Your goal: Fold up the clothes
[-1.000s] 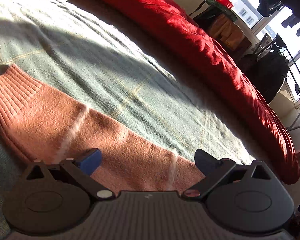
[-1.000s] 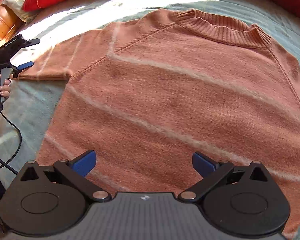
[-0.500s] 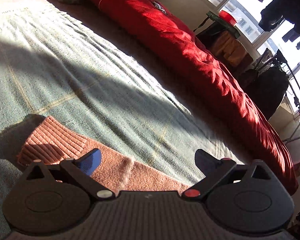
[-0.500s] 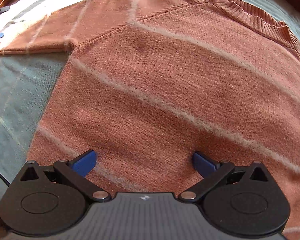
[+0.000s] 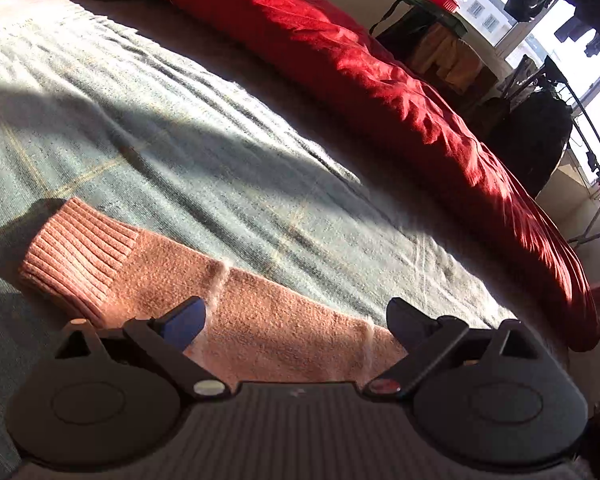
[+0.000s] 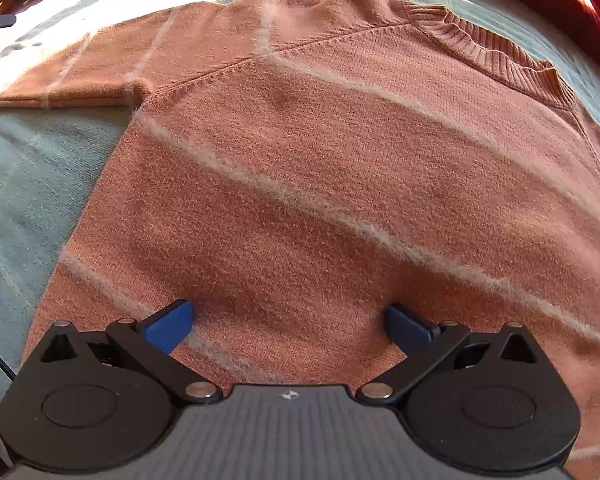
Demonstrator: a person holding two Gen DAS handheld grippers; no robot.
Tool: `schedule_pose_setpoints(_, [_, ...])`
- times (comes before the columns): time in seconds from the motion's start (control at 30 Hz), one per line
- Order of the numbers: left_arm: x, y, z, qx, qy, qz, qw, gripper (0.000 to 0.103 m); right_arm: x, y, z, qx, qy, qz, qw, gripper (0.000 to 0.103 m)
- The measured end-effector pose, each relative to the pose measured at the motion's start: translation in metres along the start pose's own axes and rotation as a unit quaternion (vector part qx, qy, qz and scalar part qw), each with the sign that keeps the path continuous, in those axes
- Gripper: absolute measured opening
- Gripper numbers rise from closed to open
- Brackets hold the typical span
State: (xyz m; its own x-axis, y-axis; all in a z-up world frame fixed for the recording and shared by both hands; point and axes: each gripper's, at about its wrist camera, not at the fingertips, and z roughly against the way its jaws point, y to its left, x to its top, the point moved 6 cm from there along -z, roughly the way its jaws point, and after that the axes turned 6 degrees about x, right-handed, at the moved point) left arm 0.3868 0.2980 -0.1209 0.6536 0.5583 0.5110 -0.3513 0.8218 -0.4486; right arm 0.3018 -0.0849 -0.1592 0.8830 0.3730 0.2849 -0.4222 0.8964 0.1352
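So there's one salmon-pink knit sweater with thin fuzzy white stripes [image 6: 340, 184] lying flat, front up, on a pale green woven blanket [image 5: 204, 148] that's covering the bed. Ribbed round collar [image 6: 496, 56] is sitting toward the top right of the right wrist view, and one sleeve [image 6: 80, 68] is stretching out to the left there. I'm counting four white stripes across the body, plus a few more on that sleeve.

The left wrist view is showing one sleeve [image 5: 228, 304] lying straight across the blanket, ending in one ribbed cuff [image 5: 76, 252] at the left. Two white stripes are crossing the part I can see.

The left gripper [image 5: 296, 320] is hovering right over that sleeve with its two blue-tipped fingers [image 5: 184, 320] spread wide, not pinching anything. The right gripper [image 6: 288, 324] is doing the same thing over the lower part of the sweater body, both fingers [image 6: 168, 326] wide apart with just knit showing between them. Can't tell whether either one is actually touching the fabric.

One big rumpled red duvet [image 5: 380, 80] is bunching along the far edge of the bed. Beyond it, by the bright window, there's one black bag [image 5: 532, 132].
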Motion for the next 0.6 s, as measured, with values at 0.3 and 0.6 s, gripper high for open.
schedule_pose_setpoints(0.3, [-0.078,-0.189,-0.08,-0.187,0.127,-0.13,0.9654,0.097,-0.012,-0.009,0.019,0.023,-0.036,-0.001,0.999,0.103])
schedule_pose_setpoints(0.6, [-0.082,-0.198,-0.089,-0.1,0.096,-0.12,0.9831,0.096,-0.049,-0.075,0.066,-0.002,-0.098,-0.065,0.993,0.103])
